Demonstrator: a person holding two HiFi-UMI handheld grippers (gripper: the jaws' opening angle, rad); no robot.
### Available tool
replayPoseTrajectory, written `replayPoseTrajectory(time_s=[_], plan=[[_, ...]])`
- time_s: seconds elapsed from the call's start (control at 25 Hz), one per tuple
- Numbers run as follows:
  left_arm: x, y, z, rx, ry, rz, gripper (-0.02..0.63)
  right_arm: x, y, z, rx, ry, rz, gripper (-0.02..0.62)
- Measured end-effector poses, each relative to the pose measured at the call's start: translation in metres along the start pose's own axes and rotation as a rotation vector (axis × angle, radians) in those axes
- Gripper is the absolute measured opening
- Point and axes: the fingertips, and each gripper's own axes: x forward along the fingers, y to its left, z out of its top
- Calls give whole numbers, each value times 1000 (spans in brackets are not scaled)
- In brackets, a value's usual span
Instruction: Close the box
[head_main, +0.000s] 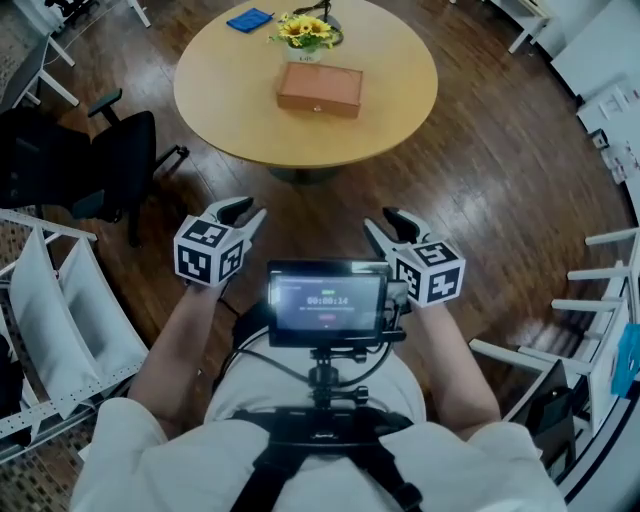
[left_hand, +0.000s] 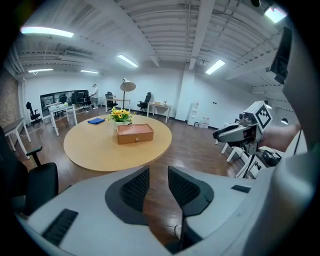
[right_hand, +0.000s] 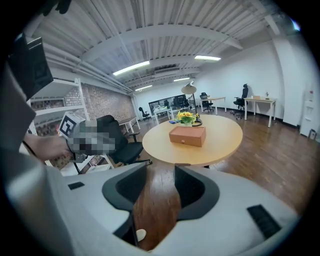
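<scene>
A brown wooden box (head_main: 320, 88) lies on the round table (head_main: 220, 90), lid down flat, a small knob on its front. It also shows in the left gripper view as the box (left_hand: 135, 134) and in the right gripper view as the box (right_hand: 187, 135). Both grippers hang over the wood floor, well short of the table. My left gripper (head_main: 247, 212) (left_hand: 158, 187) is open by a narrow gap, nothing between its pads. My right gripper (head_main: 386, 224) (right_hand: 160, 187) is open wider and empty. Both point toward the table.
A pot of yellow flowers (head_main: 305, 35) stands just behind the box, a blue flat item (head_main: 249, 19) farther back. A black office chair (head_main: 110, 160) is left of the table. White frames (head_main: 50, 300) flank me on both sides. A small screen (head_main: 327, 303) sits at my chest.
</scene>
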Motion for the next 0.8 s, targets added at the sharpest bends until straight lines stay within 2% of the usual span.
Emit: replayPoseTrajectory(time_s=[0.12,0.32,0.48,0.8], plan=[[-11,7,-2,-5,-5,1,115,-4,14,-4,-28,19,-9,206],[-30,13,3,28,-18,-16,117,-13,34,-3,35,-8,-45,221],[-61,40,-21,-3,-25,-16,117,-6,70,-8,27,1,-79,221],[-70,41,-29,-19,-14,-35,115,-9,85,-10,9,36,-106,222]])
